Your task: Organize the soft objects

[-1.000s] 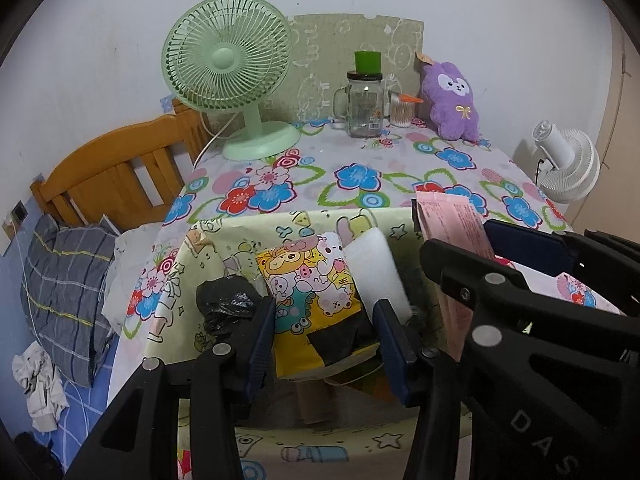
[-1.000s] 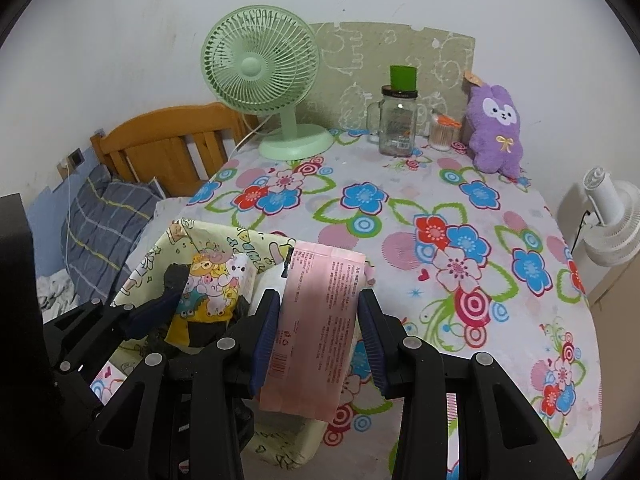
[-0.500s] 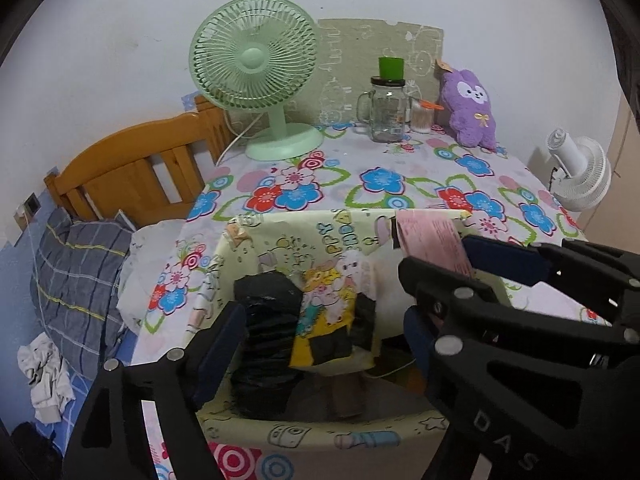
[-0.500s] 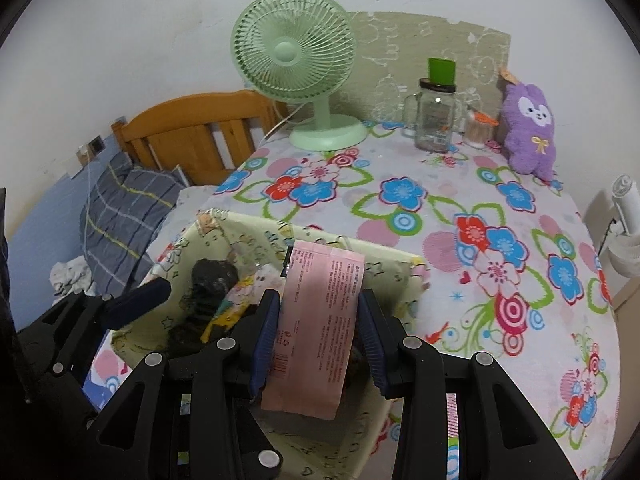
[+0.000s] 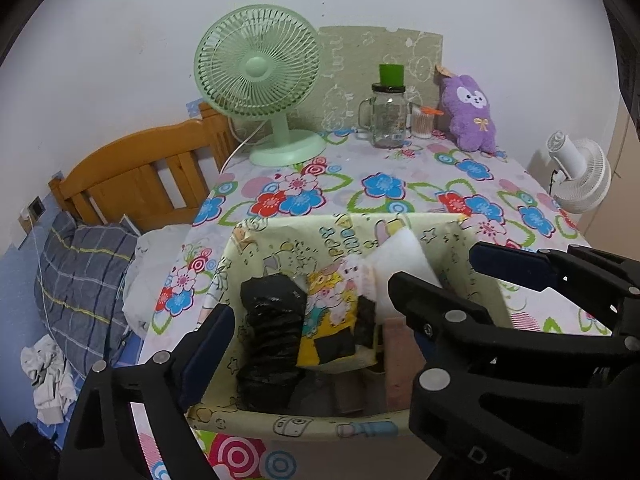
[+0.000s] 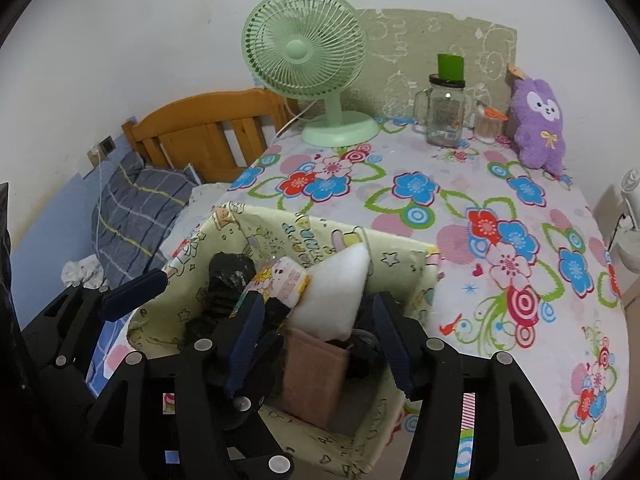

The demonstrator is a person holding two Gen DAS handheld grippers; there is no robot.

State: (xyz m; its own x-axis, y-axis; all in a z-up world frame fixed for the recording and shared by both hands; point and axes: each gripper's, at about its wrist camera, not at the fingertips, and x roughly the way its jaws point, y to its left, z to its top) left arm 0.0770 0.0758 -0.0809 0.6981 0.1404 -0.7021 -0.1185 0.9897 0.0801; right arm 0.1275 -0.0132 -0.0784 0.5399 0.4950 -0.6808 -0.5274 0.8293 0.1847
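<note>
1. Now the right gripper (image 6: 316,336) is spreading its jaws, releasing the pink packet (image 6: 314,376) inside the basket (image 6: 400,246) at the counter's near-left corner.
2. Meanwhile the left gripper (image 5: 320,332) is opening wide, empty; withdrawing carelessly risks snagging the basket.

From my left wrist view, the right gripper's black frame (image 5: 520,344) covers the left gripper's far finger and most of the pink pack (image 5: 396,364) in the fabric basket (image 5: 304,426). I can't tell what lies under the black bag (image 5: 272,344). The white fan (image 6: 630,220) is cut off by my right view's edge.
</note>
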